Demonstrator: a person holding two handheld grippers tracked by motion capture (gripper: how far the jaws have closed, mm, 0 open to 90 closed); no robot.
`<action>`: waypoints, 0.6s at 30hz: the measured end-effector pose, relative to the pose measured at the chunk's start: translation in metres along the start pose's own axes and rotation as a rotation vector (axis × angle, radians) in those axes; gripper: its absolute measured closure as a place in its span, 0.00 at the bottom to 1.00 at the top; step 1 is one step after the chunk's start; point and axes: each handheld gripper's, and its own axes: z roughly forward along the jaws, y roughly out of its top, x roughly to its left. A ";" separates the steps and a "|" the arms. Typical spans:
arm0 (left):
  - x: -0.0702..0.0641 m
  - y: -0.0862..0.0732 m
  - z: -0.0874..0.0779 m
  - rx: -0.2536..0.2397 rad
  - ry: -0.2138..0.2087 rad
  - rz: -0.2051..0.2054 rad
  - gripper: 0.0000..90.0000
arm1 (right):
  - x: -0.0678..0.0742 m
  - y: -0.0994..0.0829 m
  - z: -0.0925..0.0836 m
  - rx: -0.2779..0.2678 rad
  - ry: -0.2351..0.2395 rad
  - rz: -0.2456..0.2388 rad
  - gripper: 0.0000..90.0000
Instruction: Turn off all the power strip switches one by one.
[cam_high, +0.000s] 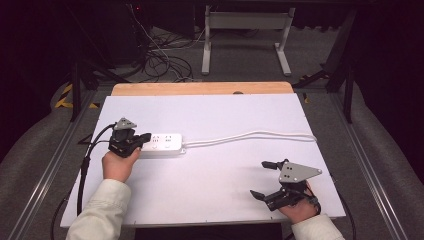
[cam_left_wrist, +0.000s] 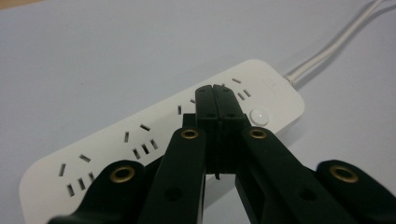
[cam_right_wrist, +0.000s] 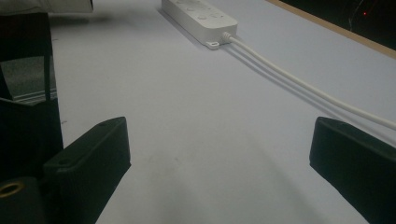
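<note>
A white power strip (cam_high: 165, 143) lies left of centre on the white table (cam_high: 225, 175), its white cord (cam_high: 250, 135) running off to the right. My left gripper (cam_high: 145, 136) is shut with nothing between its jaws, its tip over the strip's left part. In the left gripper view the closed tips (cam_left_wrist: 215, 93) sit above the strip (cam_left_wrist: 116, 140) just left of its round white button (cam_left_wrist: 259, 115); whether they touch it I cannot tell. My right gripper (cam_high: 263, 178) rests open near the front right corner, its fingers (cam_right_wrist: 88, 158) spread wide over bare table, the strip (cam_right_wrist: 198, 16) far ahead.
A wooden strip (cam_high: 200, 88) edges the table's far side. Beyond it are a white desk frame (cam_high: 245, 35) and tangled cables (cam_high: 160, 60) on the floor. Black cables (cam_high: 85, 165) trail from the left gripper off the table's left edge.
</note>
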 end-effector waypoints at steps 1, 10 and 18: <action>0.000 0.000 0.002 0.004 -0.002 0.001 1.00 | 0.000 0.000 0.000 0.000 0.001 0.000 0.06; -0.005 -0.005 0.013 0.031 -0.018 0.017 1.00 | 0.000 0.000 -0.001 -0.003 0.004 -0.002 0.06; -0.005 -0.010 0.020 0.051 -0.016 0.024 1.00 | 0.001 0.000 -0.001 -0.005 0.003 -0.004 0.06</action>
